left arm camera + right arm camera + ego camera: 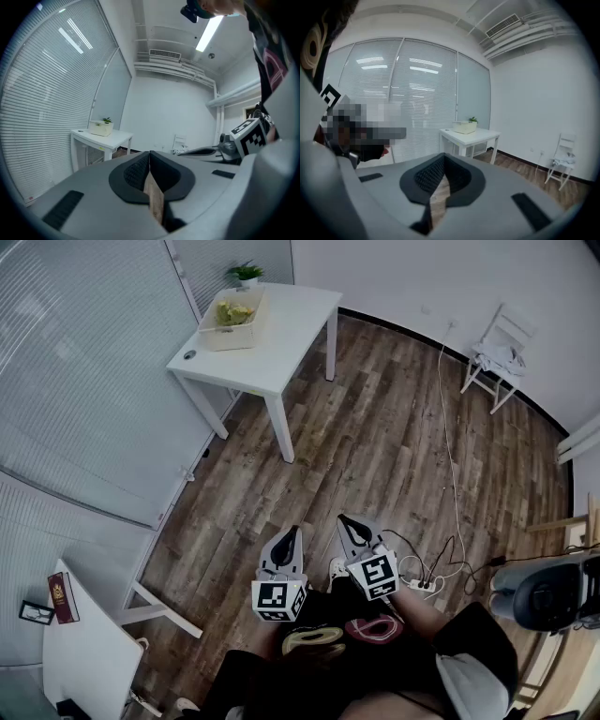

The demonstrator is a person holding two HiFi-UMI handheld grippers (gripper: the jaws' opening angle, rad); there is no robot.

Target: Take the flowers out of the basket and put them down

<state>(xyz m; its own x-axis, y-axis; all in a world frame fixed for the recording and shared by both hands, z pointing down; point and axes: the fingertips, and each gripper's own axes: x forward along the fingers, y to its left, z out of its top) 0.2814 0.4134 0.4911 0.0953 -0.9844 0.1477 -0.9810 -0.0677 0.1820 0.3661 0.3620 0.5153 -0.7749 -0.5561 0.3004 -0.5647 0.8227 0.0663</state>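
Note:
A cream basket holding yellow-green flowers stands on the white table at the far side of the room. Both grippers hang close to my body, well away from that table. My left gripper is shut with nothing between its pads. My right gripper beside it is shut and empty too. In the left gripper view the shut gripper points toward the table and basket. In the right gripper view the closed gripper faces the basket across open floor.
A small potted plant sits behind the basket and a small round object lies on the table's near corner. A white folding chair stands at the far right wall. A power strip with cables lies on the wooden floor by my feet. A second white table with a book stands at my left, along the blinds.

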